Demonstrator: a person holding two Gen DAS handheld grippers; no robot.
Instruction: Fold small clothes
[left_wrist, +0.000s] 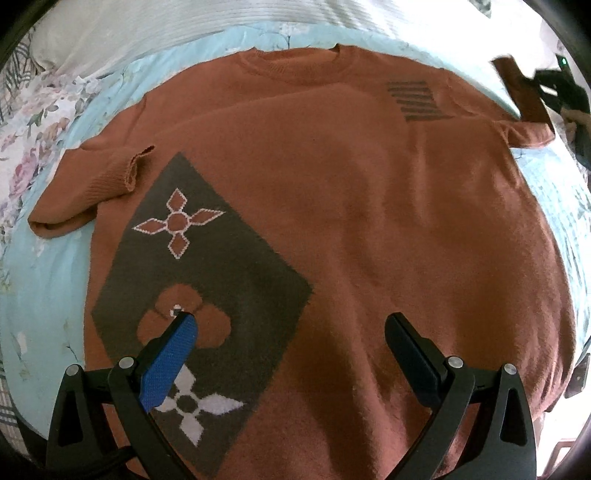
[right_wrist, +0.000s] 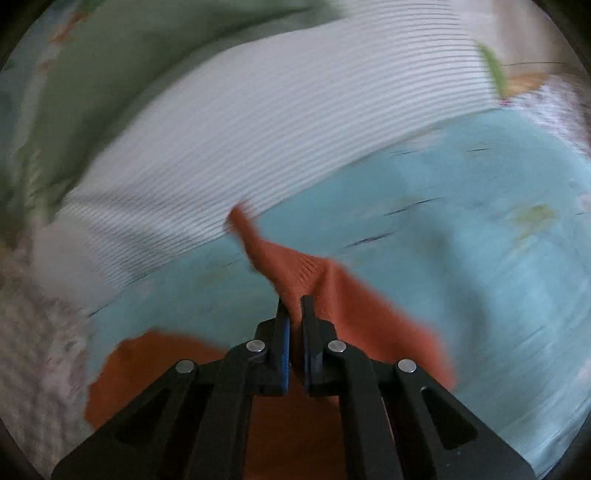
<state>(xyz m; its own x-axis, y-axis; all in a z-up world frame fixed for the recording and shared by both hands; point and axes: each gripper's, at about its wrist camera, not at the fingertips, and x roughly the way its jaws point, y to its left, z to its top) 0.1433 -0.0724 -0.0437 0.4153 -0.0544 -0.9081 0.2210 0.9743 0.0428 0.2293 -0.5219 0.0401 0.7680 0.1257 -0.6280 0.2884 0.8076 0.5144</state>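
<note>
Right now we see the rust-orange sweater (left_wrist: 332, 206) lying flat, front up, on the light-blue bed cover (left_wrist: 48, 280), neckline toward the striped white pillow (left_wrist: 184, 26). One sleeve (left_wrist: 85, 188) is folded in over the sweater's edge, its cuff beside the dark diamond patch w/ flower motifs (left_wrist: 199, 280). Our left gripper (left_wrist: 291, 328) hovers over the lower part of the sweater, jaws spread wide, nothing between them; its blue pad (left_wrist: 170, 365) sits above the patch. Our right gripper (right_wrist: 294, 332) has its jaws pressed together on a fold of the other sleeve (right_wrist: 291, 266), lifted off the cover; that view is blurred. In the left wrist view the right gripper (left_wrist: 554, 88) shows at the far edge w/ the sleeve end (left_wrist: 521, 92) hanging from it.
</note>
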